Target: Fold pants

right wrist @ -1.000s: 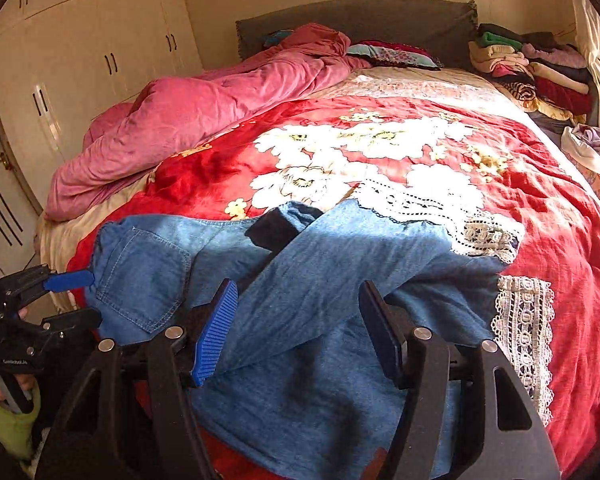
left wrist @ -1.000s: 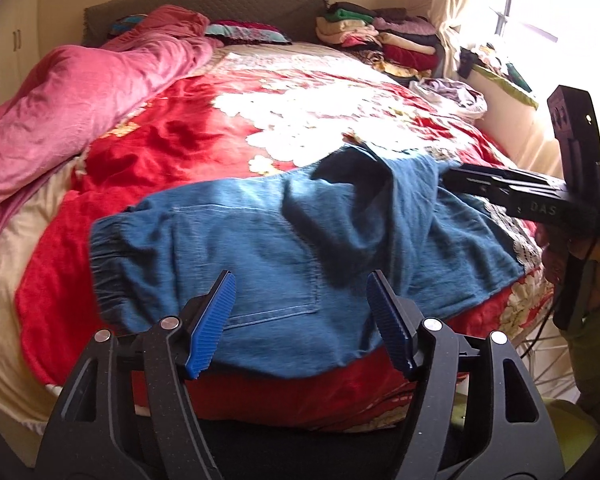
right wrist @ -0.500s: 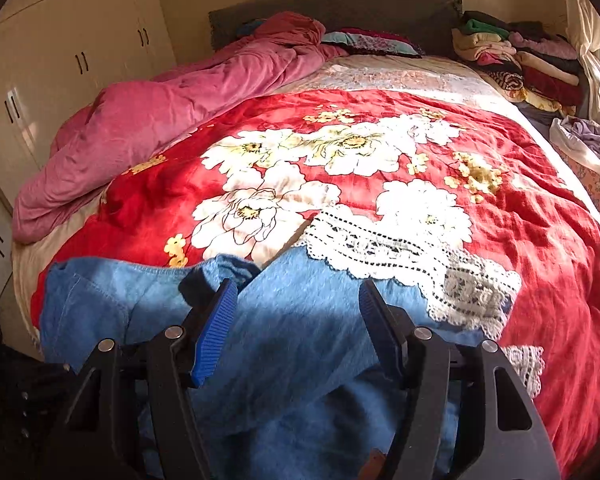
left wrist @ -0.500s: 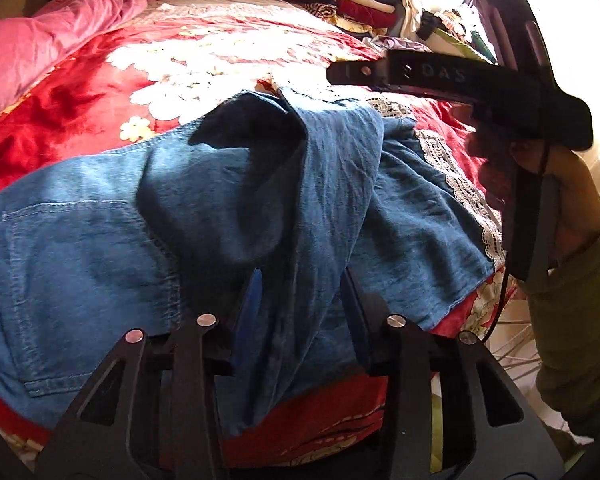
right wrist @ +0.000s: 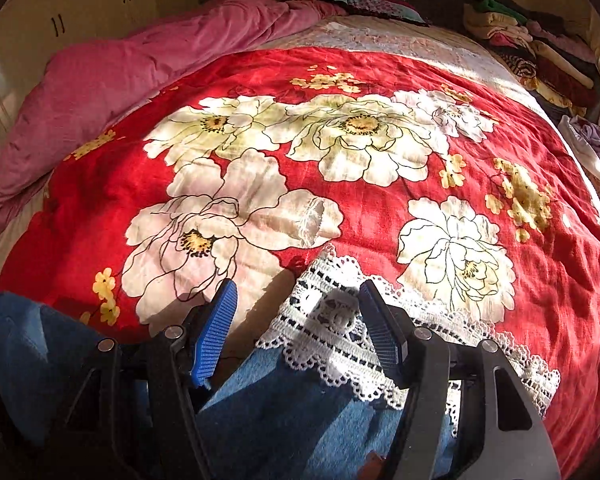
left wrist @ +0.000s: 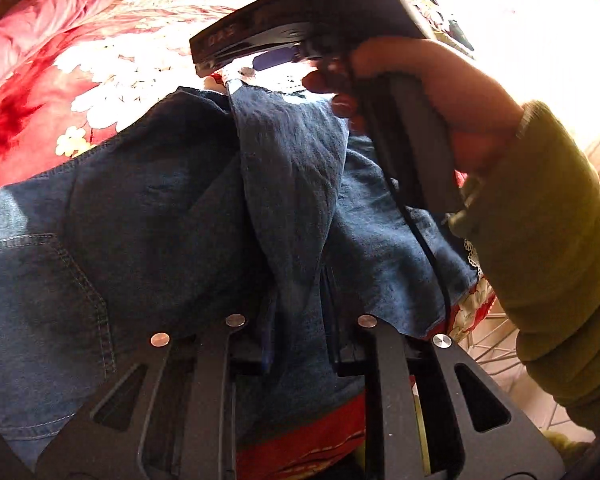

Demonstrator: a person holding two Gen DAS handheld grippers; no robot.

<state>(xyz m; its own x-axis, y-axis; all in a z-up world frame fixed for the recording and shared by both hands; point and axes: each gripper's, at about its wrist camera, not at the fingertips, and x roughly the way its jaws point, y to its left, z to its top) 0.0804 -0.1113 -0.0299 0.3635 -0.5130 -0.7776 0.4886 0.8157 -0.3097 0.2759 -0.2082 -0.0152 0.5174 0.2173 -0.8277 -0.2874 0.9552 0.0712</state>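
Observation:
Blue denim pants point(left wrist: 140, 220) lie crumpled near the front edge of a bed with a red floral bedspread point(right wrist: 380, 220). In the left wrist view a raised fold of denim runs between the pads of my left gripper point(left wrist: 300, 344), whose jaws are closing and pinching it. In the right wrist view my right gripper point(right wrist: 296, 320) stands open just above the leg's white lace hem point(right wrist: 332, 344), with nothing pressed between its blue pads. A hand point(left wrist: 440, 92) in a green sleeve carries that right tool over the far end of the pants.
A pink duvet point(right wrist: 120, 80) is heaped along the left side of the bed. Folded clothes point(right wrist: 540, 48) are stacked at the far right corner. Wardrobe doors point(right wrist: 80, 12) stand to the left, and a bright window point(left wrist: 540, 40) is on the right.
My left gripper moved in low over the pants and its jaws came together around a fold of denim. My right gripper travelled forward along the leg to the lace hem, still open.

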